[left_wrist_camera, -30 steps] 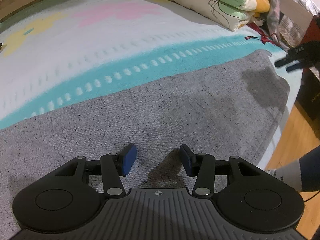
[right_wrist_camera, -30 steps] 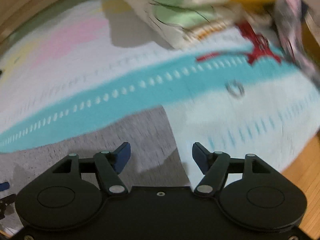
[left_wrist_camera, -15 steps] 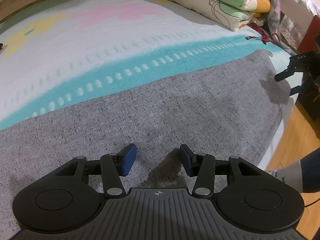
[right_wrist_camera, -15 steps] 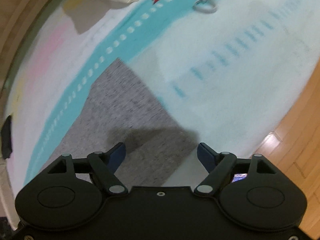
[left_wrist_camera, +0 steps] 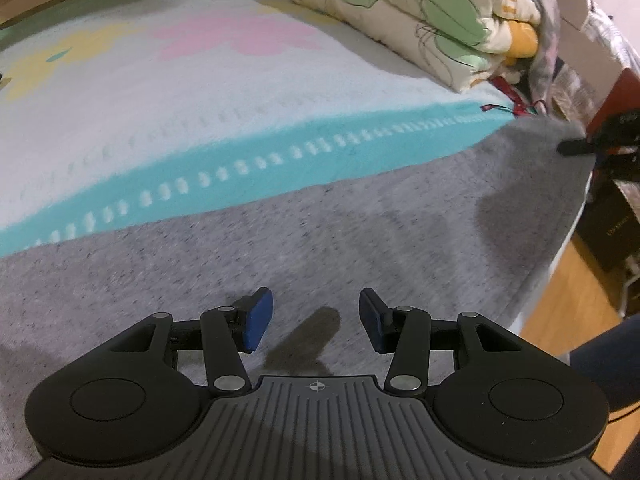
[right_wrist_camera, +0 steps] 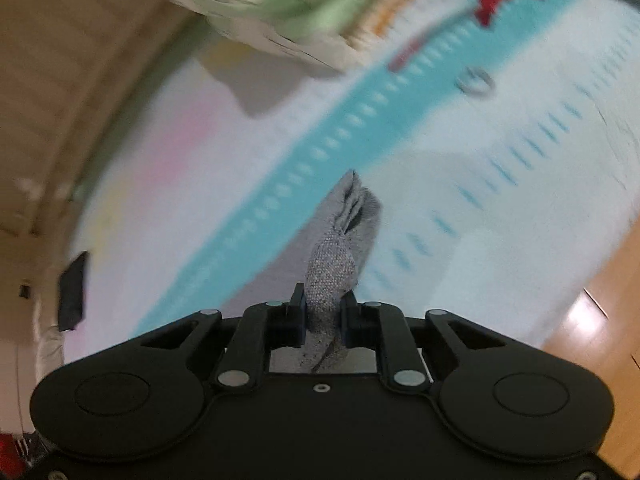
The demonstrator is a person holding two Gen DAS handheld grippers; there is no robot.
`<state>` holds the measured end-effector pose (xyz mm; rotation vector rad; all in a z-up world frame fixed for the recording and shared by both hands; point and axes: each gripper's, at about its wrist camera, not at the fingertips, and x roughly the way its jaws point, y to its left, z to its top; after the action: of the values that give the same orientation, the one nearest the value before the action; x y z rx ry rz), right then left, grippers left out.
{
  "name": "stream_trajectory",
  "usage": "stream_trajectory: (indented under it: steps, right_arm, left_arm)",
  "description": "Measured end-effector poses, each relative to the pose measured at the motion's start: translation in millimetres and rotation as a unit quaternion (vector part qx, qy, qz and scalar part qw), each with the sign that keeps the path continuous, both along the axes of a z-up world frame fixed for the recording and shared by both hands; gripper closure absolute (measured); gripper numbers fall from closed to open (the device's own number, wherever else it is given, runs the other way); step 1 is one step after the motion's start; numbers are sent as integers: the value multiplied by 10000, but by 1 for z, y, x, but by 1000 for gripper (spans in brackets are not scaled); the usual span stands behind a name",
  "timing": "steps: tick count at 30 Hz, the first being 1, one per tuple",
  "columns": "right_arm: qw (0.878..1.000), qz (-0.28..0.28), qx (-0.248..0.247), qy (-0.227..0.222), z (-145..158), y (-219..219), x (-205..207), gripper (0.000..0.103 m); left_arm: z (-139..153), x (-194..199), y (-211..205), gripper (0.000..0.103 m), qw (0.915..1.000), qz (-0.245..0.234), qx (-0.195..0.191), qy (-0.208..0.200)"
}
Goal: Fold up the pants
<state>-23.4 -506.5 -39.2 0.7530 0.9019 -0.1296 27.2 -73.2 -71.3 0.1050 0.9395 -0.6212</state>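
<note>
Lying flat across the near part of the bed (left_wrist_camera: 168,92), grey pants (left_wrist_camera: 360,232) spread from the near left toward the far right corner, close along the bed's right edge above the wooden floor (left_wrist_camera: 560,304). Hovering just over the cloth near the bed's near edge, left gripper (left_wrist_camera: 316,316) with fingers (left_wrist_camera: 258,318) parted to a middling gap, nothing between them, only bare grey fabric and a shadow below. Clamped on a bunched corner of the pants (right_wrist_camera: 332,276), right gripper (right_wrist_camera: 323,312), jaws having just closed narrow, blue pads pressing the fold from both sides, cloth rising between them and trailing forward to a layered hem. Seen from the left wrist view as a dark shape at the far right corner of the pants, same right gripper (left_wrist_camera: 576,146), fabric there drawn up toward it. Piled at the far right corner of the bed, a folded quilt (left_wrist_camera: 420,20) with green leaf print, well apart from the pants.
</note>
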Motion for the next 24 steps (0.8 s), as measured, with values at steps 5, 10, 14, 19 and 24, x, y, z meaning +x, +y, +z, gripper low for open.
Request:
stream_trajectory:
  steps: [5, 10, 14, 19, 24]
  right_arm:
    - [9963, 501, -417, -566, 41, 49, 0, 79]
    - [9808, 1423, -788, -1076, 73, 128, 12, 79]
    - [9607, 2302, -757, -1353, 79, 202, 24, 79]
    - [9299, 3306, -802, -1396, 59, 298, 38, 79]
    - [8974, 4087, -1252, -1097, 17, 378, 44, 78]
  left_arm:
    - [-13, -1, -16, 57, 9986, -227, 477, -5]
    - [4, 1, 9, 57, 9989, 17, 436, -147]
    - [20, 17, 72, 57, 9939, 1077, 236, -98]
    - [26, 29, 179, 57, 9571, 2805, -624, 382]
    - [28, 19, 234, 57, 9289, 3613, -752, 301]
